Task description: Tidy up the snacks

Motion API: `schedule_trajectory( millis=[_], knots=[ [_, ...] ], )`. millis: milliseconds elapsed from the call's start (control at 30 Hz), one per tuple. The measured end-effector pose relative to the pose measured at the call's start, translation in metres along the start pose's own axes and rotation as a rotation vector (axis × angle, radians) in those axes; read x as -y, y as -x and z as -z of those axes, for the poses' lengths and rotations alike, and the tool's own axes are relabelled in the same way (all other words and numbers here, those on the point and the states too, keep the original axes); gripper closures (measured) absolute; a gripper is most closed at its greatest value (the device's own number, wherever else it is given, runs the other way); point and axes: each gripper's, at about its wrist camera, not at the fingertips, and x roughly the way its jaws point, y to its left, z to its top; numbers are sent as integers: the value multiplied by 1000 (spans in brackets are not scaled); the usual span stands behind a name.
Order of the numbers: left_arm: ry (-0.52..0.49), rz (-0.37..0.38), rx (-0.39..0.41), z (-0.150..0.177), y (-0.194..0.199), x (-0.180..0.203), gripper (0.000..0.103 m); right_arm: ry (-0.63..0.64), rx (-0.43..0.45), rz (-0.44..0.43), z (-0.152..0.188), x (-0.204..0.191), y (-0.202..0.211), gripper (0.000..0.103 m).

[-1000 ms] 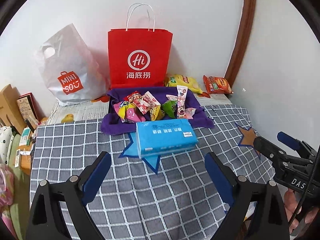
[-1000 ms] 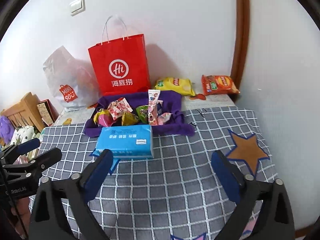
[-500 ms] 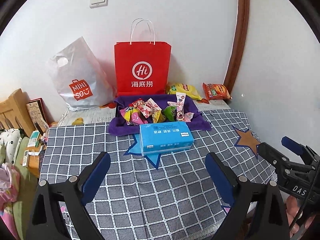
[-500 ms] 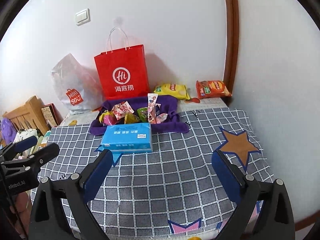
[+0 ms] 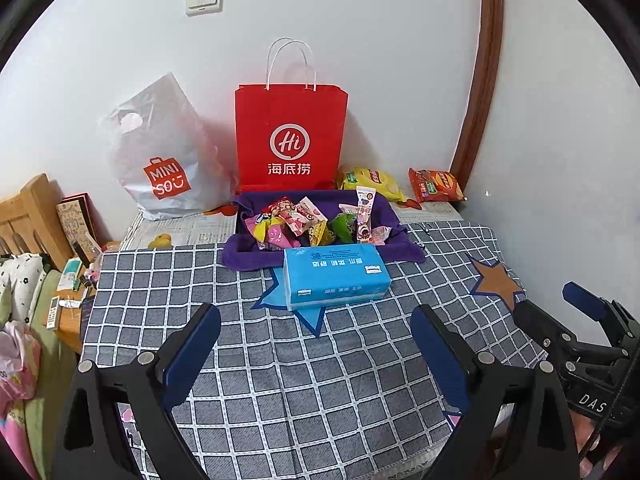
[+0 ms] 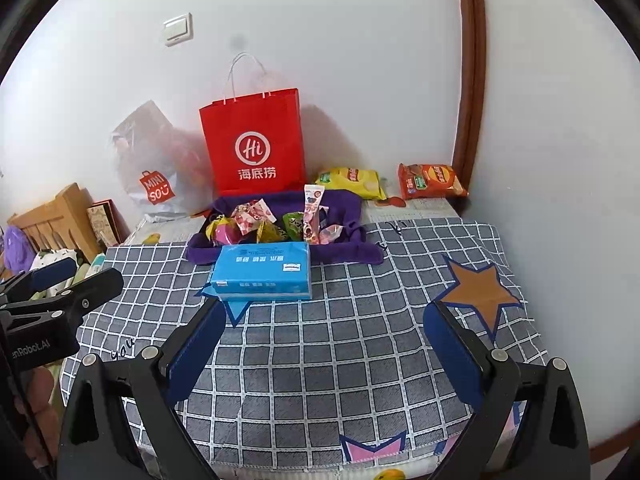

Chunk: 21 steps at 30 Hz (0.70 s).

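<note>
A purple cloth tray (image 5: 244, 254) (image 6: 366, 254) at the back of the table holds several small wrapped snacks (image 5: 298, 220) (image 6: 256, 216), with a tall pink packet (image 5: 364, 216) (image 6: 311, 214) upright among them. A yellow chip bag (image 5: 370, 182) (image 6: 352, 180) and an orange chip bag (image 5: 436, 186) (image 6: 430, 180) lie behind it by the wall. A blue tissue pack (image 5: 334, 276) (image 6: 262, 270) lies in front of the tray. My left gripper (image 5: 316, 356) (image 6: 60, 284) and right gripper (image 6: 324, 352) (image 5: 560, 308) hang open and empty over the near table edge.
The table wears a grey checked cloth (image 5: 280, 360) (image 6: 340, 340) with star patches. A red paper bag (image 5: 290, 136) (image 6: 254, 140) and a white plastic bag (image 5: 164, 156) (image 6: 152, 160) stand against the wall. Wooden furniture and clutter (image 5: 36, 232) sit to the left.
Both grippers have drawn back and up from the table, so the tray and tissue pack look farther away. Both stay open and empty.
</note>
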Motion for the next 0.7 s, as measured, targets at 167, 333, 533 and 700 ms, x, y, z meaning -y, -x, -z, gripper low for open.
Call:
schedule_trajectory(
  millis=[167,333,533,700],
  knots=[
    [-1,1,5,0,2,1,7,-2,4,-2,0,0,1,5],
    [0,1,4,0,2,1,7,-3,3,-3,0,0,1,5],
    [-1,3,5,-1,3,1,7,-2,4,-2,0,0,2,5],
    [-4,2,6,0,4,1,7,-1,6,-2,-1,-1,2,5]
  ],
)
